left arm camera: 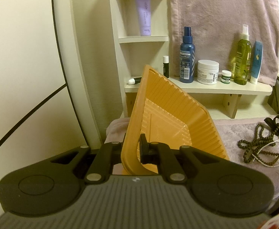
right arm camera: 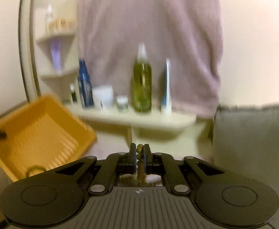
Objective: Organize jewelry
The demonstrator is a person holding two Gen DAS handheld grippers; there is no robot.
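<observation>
My left gripper (left arm camera: 133,147) is shut on the rim of an orange plastic tray (left arm camera: 170,118) and holds it tilted up off the towel. A tangle of brown bead necklaces with a white bead strand (left arm camera: 263,145) lies on the towel to the right of the tray. My right gripper (right arm camera: 139,155) is shut on a strand of brown beads (right arm camera: 139,148), held in the air right of the tray (right arm camera: 40,131). A loop of brown beads (right arm camera: 34,168) shows at the tray's lower edge. The right wrist view is blurred.
A cream shelf (left arm camera: 215,89) behind holds a blue spray bottle (left arm camera: 186,57), a white cream jar (left arm camera: 208,71), a small green jar (left arm camera: 226,77), a green bottle (left arm camera: 242,57) and a blue tube (left arm camera: 256,63). A pink towel (left arm camera: 225,19) hangs behind; another covers the surface (left arm camera: 231,133).
</observation>
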